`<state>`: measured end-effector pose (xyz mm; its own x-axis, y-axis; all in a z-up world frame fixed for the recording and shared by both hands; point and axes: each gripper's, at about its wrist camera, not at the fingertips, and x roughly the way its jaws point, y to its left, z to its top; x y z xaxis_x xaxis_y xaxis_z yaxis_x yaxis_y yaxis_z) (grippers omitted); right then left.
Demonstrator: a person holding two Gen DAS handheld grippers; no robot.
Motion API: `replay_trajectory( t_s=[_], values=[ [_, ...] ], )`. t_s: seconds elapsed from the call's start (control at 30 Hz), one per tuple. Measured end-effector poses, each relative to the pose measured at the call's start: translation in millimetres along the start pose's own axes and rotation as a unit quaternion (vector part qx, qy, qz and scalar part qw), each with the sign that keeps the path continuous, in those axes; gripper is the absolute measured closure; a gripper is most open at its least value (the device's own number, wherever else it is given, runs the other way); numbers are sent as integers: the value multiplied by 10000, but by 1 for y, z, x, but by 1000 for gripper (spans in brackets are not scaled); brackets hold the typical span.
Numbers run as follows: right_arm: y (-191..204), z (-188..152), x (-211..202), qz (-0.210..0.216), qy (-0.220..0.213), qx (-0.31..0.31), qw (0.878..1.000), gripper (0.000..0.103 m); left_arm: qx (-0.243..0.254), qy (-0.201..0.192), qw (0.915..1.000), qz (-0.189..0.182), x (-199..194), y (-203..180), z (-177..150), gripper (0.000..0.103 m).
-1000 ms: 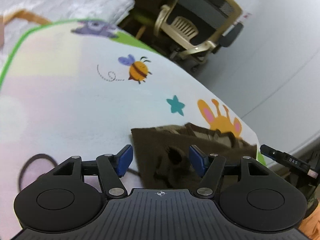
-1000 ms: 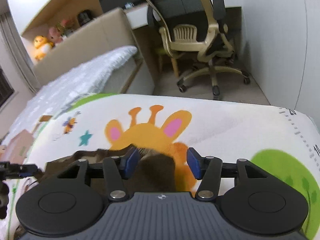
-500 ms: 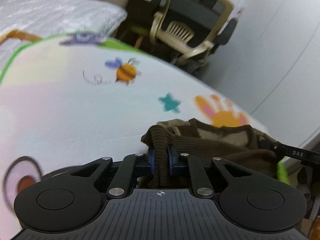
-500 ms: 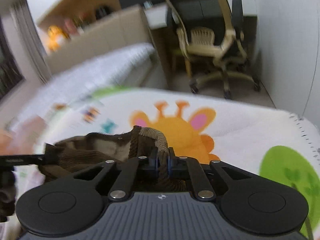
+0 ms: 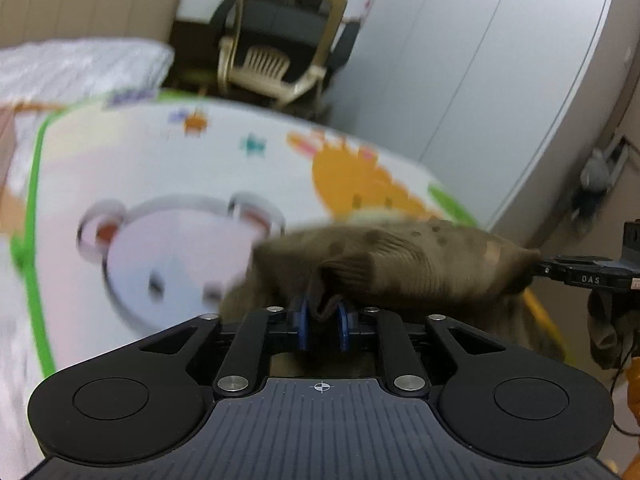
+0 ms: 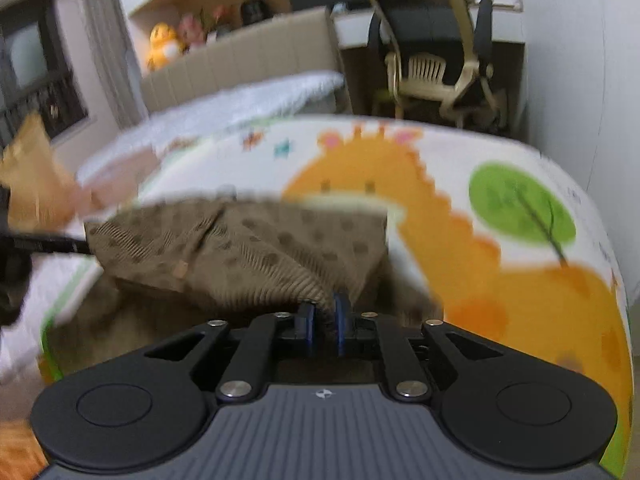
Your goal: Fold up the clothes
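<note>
Above play mat point(image 5: 168, 152): brown knit garment point(image 6: 256, 248) held stretched between left gripper point(image 5: 323, 322) and right gripper point(image 6: 323, 322), each clamped on ribbed edge. Slip risked if tension is raised; uneven fold likely.

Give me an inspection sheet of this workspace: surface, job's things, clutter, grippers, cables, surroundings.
Surface: cartoon-print play mat with giraffe, tree and bear pictures.
Job's things: one brown dotted knit garment, lifted and stretched between both grippers.
Clutter: tan paper-like item at the left edge, blurred.
Grippers: left gripper and right gripper, jaws each shut on a ribbed edge of the garment.
Cables: thin dark cable at the right edge of the left view.
Surroundings: bed, office chair, plush toys on a shelf, white wall.
</note>
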<state>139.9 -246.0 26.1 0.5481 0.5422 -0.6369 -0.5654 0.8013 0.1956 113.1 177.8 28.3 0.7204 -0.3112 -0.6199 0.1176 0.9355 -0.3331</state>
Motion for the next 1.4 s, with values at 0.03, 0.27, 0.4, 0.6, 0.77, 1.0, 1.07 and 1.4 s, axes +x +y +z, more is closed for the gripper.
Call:
replay_trajectory(
  t_s=[0.03, 0.27, 0.4, 0.6, 0.77, 1.0, 1.07, 1.4],
  values=[
    [1, -7, -1, -42, 75, -45, 10000, 82, -41, 87, 10000, 21, -1, 2, -9, 80],
    [-16, -5, -38, 97, -404, 396, 9984, 33, -363, 69, 9980, -506, -34, 8, -37, 39],
    [-23, 7, -29, 366, -699, 864, 9931, 18, -762, -10, 9947, -695, -21, 10, -30, 19],
    [-16, 13, 37, 336, -359, 1131, 9924, 24, -1471, 64, 9857, -823, 20, 13, -17, 12],
    [10, 24, 38, 291, -441, 753, 9958, 83, -1884, 139, 9785, -831, 48, 13, -7, 62],
    [34, 12, -55, 696, -1002, 444, 9915, 87, -1282, -552, 9853, -981, -25, -11, 2, 86],
    [39, -3, -67, 703, -951, 394, 9922, 87, -1160, -642, 9852, -1086, -47, -19, -7, 86],
    [29, -61, -25, -104, -207, 295, 9993, 73, -1115, 485, 9911, -535, -21, -23, -87, 69]
  ],
)
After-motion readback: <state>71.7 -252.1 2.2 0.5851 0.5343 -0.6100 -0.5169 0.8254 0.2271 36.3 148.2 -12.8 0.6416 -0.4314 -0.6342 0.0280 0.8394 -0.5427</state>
